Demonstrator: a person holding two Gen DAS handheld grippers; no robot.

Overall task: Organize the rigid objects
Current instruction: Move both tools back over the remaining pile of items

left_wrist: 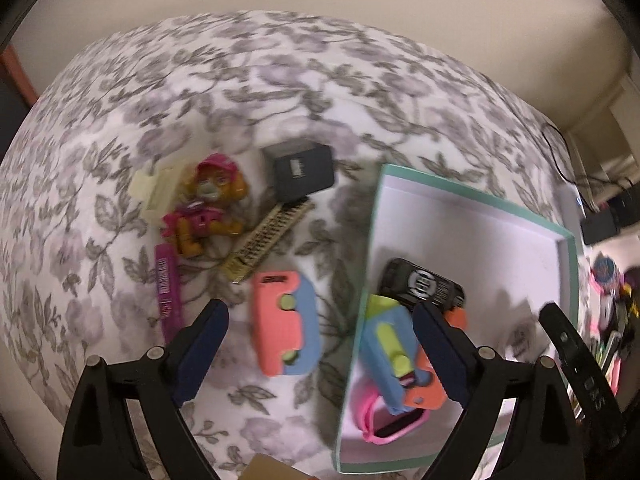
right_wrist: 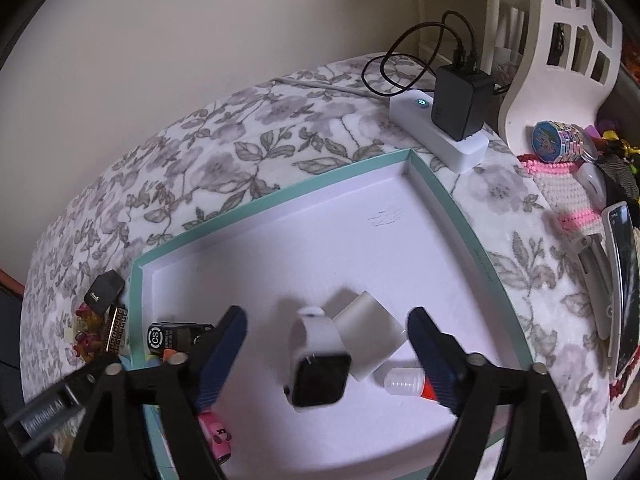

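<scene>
Above the flowered cloth (left_wrist: 280, 80), the left gripper (left_wrist: 320, 320) hangs with jaws apart over a coral-and-blue toy (left_wrist: 286, 322). Beside it, the teal-rimmed box (right_wrist: 280, 200) holds a white smartwatch (right_wrist: 318, 364) between the right gripper (right_wrist: 326, 332)'s spread jaws; blur hides the watch's strap.

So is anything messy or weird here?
Nothing looks broken or spilled. A few toys still lie loose on the flowery cloth outside the box, like the puppy figure and the pink-and-blue toy.

Matt floral cloth (left_wrist: 280, 80) covers the desk; a smooth cardboard tray (right_wrist: 400, 220) holds a glossy plastic watch (right_wrist: 320, 376).
</scene>
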